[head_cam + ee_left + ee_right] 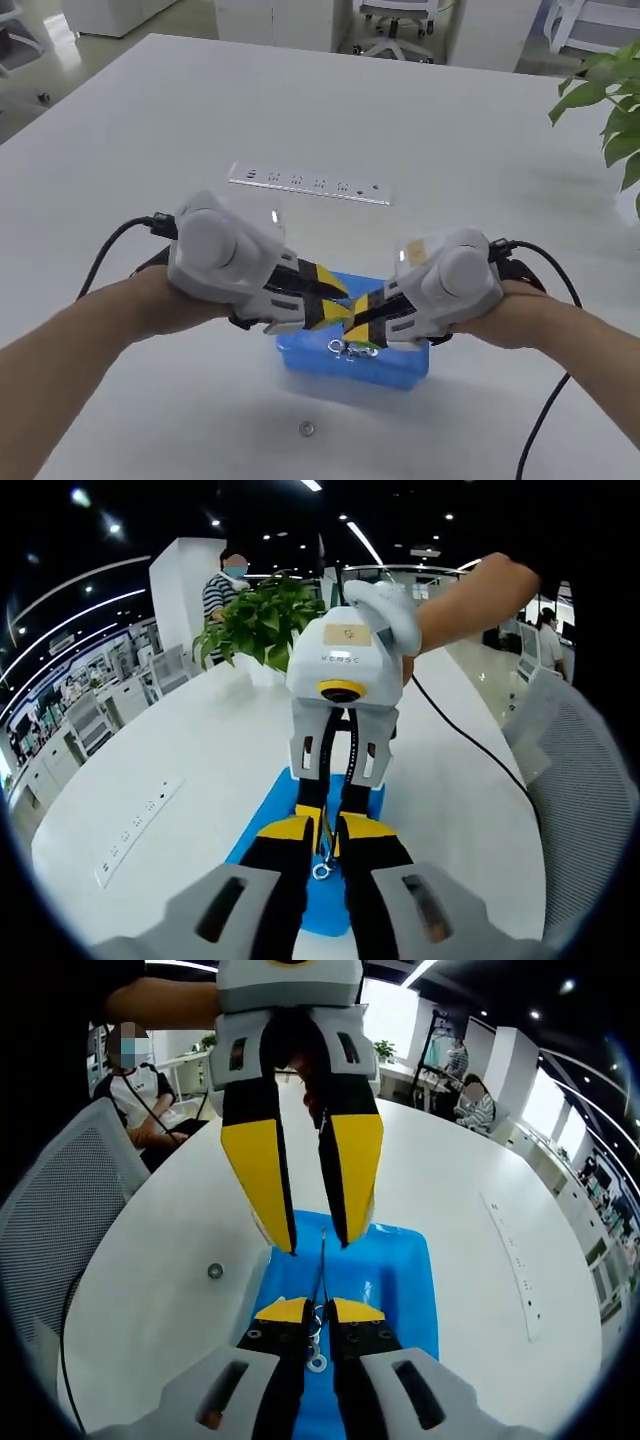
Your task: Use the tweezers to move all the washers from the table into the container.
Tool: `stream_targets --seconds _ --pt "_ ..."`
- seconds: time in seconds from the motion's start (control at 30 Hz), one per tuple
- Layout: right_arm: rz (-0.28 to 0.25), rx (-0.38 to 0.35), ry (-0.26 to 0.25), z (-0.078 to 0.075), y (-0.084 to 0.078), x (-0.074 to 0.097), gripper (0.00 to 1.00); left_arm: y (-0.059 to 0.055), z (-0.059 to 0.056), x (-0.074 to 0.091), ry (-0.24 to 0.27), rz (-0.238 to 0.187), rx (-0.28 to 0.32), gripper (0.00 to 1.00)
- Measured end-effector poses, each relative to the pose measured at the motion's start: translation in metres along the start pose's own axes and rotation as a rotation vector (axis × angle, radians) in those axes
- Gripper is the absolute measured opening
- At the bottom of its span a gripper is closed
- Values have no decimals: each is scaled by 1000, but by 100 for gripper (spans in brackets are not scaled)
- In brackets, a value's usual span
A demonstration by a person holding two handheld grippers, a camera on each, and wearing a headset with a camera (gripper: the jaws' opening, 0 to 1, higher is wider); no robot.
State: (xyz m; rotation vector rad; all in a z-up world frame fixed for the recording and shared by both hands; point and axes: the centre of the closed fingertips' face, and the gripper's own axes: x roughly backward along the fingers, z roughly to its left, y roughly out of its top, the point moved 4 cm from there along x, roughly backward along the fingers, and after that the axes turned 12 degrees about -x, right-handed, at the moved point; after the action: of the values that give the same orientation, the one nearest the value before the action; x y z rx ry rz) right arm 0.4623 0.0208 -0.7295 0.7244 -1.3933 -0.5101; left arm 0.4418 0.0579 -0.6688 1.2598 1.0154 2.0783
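Observation:
A blue container (pixel 392 366) sits on the white table and holds several washers (pixel 350 348). My left gripper (pixel 343 304) and right gripper (pixel 360 318) meet tip to tip just above it. Thin metal tweezers (pixel 321 1260) run between both pairs of yellow-tipped jaws. In the left gripper view my left gripper (pixel 325 832) is closed narrowly on the tweezers (pixel 326 842), facing the right gripper (pixel 334 810). My right gripper (pixel 318 1310) also pinches them, with the left gripper (pixel 315 1248) opposite. One loose washer (pixel 307 428) lies on the table in front of the container (pixel 402 1270).
A white power strip (pixel 308 185) lies beyond the container. A green plant (pixel 612 100) stands at the right edge. Cables trail from both grippers. Office chairs stand past the table's far edge, and people sit in the background.

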Motion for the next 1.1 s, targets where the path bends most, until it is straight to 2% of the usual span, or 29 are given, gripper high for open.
stream_targets --seconds 0.23,0.67,1.1 --pt "3 10 0 0 0 0 9 1 0 -5 -18 1 -8 7" --pt "4 25 -15 0 1 1 10 5 -3 -5 -29 2 -46 5" --pt "-10 12 -30 2 10 9 12 11 2 3 -25 -10 -21 5"
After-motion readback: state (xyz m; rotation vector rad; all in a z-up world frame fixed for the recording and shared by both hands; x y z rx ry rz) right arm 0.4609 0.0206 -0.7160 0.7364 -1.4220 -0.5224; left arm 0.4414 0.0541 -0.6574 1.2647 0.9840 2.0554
